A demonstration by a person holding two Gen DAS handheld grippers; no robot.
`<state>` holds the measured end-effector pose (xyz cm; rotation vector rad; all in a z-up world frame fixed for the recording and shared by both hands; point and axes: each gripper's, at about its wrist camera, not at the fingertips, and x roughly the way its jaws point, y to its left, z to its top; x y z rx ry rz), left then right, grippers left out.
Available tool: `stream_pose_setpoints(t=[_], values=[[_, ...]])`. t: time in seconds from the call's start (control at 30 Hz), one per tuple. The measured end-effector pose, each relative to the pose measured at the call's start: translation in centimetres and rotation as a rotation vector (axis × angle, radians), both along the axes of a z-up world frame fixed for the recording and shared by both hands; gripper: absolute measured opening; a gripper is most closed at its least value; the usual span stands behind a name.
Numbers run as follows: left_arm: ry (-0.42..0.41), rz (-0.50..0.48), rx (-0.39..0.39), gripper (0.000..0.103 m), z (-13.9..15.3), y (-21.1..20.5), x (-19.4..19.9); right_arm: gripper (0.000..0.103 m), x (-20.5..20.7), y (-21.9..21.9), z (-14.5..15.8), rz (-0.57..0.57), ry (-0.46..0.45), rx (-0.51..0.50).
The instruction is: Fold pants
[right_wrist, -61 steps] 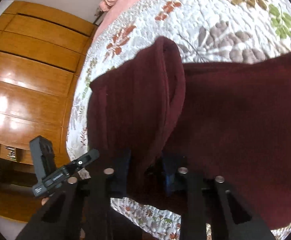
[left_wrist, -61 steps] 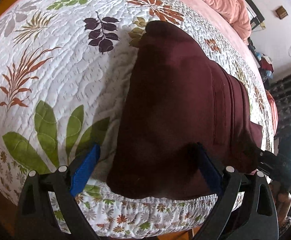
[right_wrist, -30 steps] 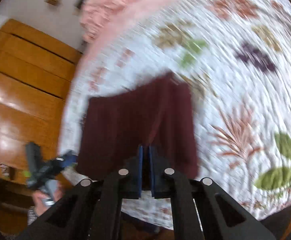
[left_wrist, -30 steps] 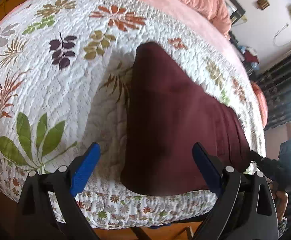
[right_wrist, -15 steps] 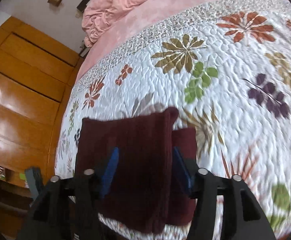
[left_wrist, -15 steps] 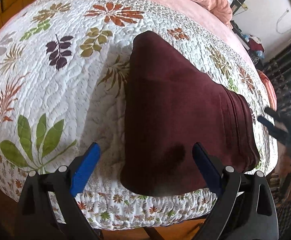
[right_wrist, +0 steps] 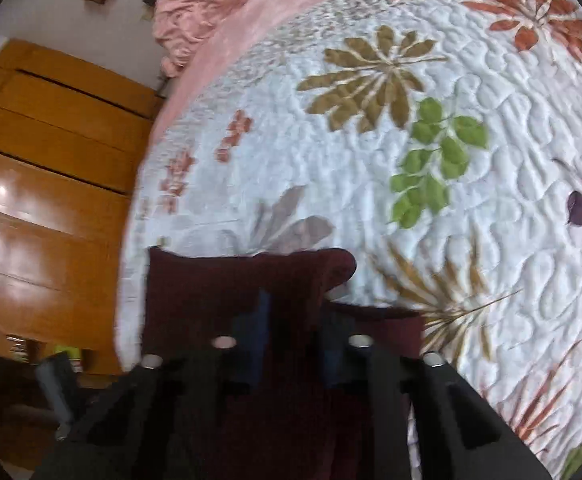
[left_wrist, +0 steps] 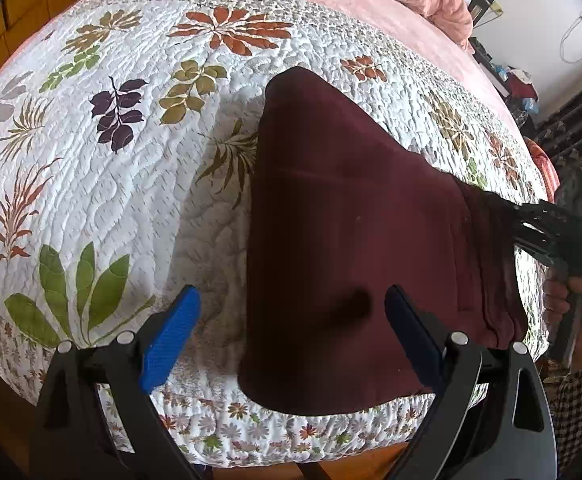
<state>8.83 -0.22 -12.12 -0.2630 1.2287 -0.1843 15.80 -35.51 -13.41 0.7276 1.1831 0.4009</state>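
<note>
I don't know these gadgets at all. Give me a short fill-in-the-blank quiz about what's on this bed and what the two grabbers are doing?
1. The folded pants are dark ____ in colour.
2. They lie on a white quilt printed with ____.
3. The left gripper, with blue pads, has its jaws ____, holding nothing.
4. The right gripper is closing with a fold of the ____ between its pads.

Missing words: maroon; leaves and flowers; open; pants

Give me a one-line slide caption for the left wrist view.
Left tool open above folded maroon pants on a floral quilt; right tool closing at their far edge.
</note>
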Motion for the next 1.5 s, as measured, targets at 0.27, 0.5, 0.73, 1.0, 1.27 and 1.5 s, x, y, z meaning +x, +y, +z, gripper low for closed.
stream_pose_setpoints(t=[0.27,0.5,0.73,1.0,1.27,1.5], values=[[-0.003,-0.012,-0.004,0.093,-0.1,-0.6,0.1,0.008,-2.6,-2.4,5.9,-0.043,-0.143,0.016],[0.011,-0.044,0.009,0.093,-0.9,-2.2,-0.2,0.010,-1.4,-3.3,2.0,-0.088,-0.021,-0.116],[0.008,-0.054,0.018,0.093,-0.9,-2.1,-0.3,0.045,-4.5,-3.4,4.1,-0.091,-0.089,-0.123],[0.005,-0.028,0.001,0.094,-0.9,-1.1,-1.5,0.064,-13.7,-2.2,4.7,-0.050,-0.053,0.006],[0.020,-0.011,-0.010,0.095,-1.2,-1.1,-1.7,0.033,-14.6,0.5,2.7,-0.015,-0.023,-0.061],[-0.007,-0.025,-0.005,0.095,-0.2,-1.5,-2.2,0.013,-15.6,-1.3,6.5,-0.031,-0.085,-0.049]])
